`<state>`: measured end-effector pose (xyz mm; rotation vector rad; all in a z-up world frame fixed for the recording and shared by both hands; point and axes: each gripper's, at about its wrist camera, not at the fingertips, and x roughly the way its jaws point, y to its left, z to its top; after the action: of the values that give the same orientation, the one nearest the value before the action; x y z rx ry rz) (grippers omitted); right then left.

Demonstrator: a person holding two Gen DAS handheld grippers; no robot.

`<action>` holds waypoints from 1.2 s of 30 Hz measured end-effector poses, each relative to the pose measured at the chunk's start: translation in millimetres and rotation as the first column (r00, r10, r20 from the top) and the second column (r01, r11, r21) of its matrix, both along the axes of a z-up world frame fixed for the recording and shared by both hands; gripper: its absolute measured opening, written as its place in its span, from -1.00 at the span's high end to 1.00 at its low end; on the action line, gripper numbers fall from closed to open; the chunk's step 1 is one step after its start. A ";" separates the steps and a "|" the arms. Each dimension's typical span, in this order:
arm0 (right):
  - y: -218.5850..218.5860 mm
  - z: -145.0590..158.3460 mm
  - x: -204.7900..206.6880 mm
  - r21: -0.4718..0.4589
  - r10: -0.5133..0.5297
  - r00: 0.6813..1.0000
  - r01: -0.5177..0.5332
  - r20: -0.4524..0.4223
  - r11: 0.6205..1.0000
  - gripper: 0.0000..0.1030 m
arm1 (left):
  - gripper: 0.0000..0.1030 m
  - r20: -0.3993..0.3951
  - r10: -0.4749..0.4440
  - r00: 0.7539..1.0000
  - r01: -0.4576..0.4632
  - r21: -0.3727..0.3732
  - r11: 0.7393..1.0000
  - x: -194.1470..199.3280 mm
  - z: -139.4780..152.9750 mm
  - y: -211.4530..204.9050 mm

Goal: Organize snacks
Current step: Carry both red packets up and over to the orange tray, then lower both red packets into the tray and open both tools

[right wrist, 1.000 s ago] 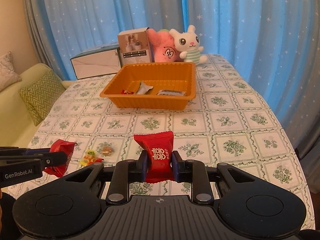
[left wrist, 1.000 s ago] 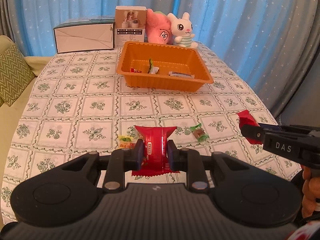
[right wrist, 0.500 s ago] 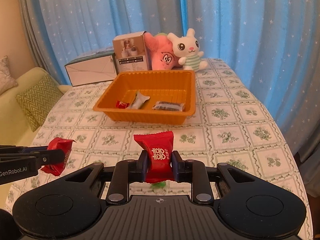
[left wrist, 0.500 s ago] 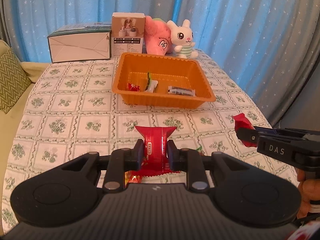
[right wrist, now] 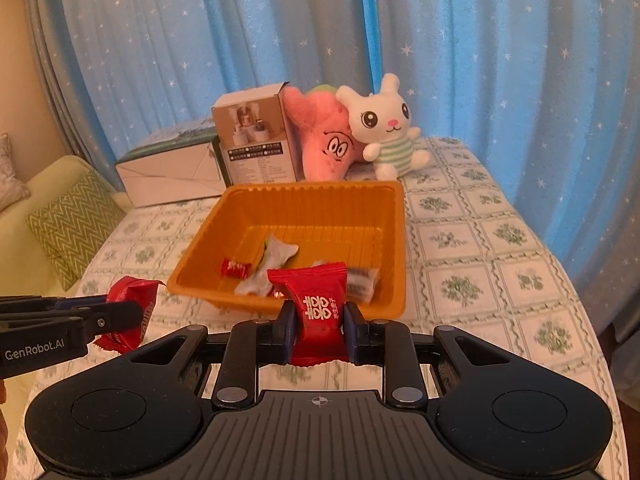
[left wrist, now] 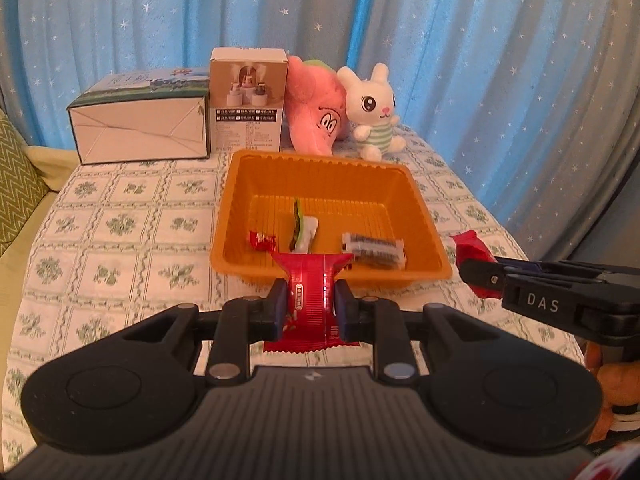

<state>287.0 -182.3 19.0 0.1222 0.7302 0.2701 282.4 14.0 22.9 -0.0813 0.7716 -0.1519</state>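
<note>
Both grippers have come nearer to the orange tray (left wrist: 432,236); left gripper (left wrist: 311,312) and right gripper (right wrist: 319,326) each clench a red candy packet, ready for dropping in.

Tray (left wrist: 420,216) on table (left wrist: 120,232), snacks (left wrist: 372,246) inside, boxes (left wrist: 140,128) and plush toys (left wrist: 372,112) behind

Table (left wrist: 120,240) w/ orange tray (left wrist: 240,184), boxes (left wrist: 140,132), plushies (left wrist: 372,112).

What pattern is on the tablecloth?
The tablecloth has white squares with green floral motifs, clearest in the right wrist view.
</note>
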 end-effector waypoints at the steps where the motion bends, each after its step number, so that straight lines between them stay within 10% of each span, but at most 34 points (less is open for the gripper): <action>1: 0.9 -0.1 8.5 0.003 -0.001 1.000 0.001 -0.002 1.000 0.51 | 0.58 0.001 0.000 1.000 0.000 0.002 1.000 7.3 -0.2 0.6; 21: 7.9 -28.0 105.7 0.059 -0.034 0.996 0.039 -0.083 0.997 0.51 | 0.56 -0.027 -0.001 1.000 0.002 0.016 1.000 124.9 -34.6 5.8; 36: 2.5 -36.5 113.9 0.102 -0.038 0.994 0.049 -0.105 0.994 0.51 | 0.42 -0.035 0.018 0.999 -0.017 0.032 0.999 105.7 -38.2 19.6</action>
<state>400.9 -179.8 -17.5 0.2526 0.8153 0.2613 388.1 33.6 -15.3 -0.0607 0.8079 -0.1222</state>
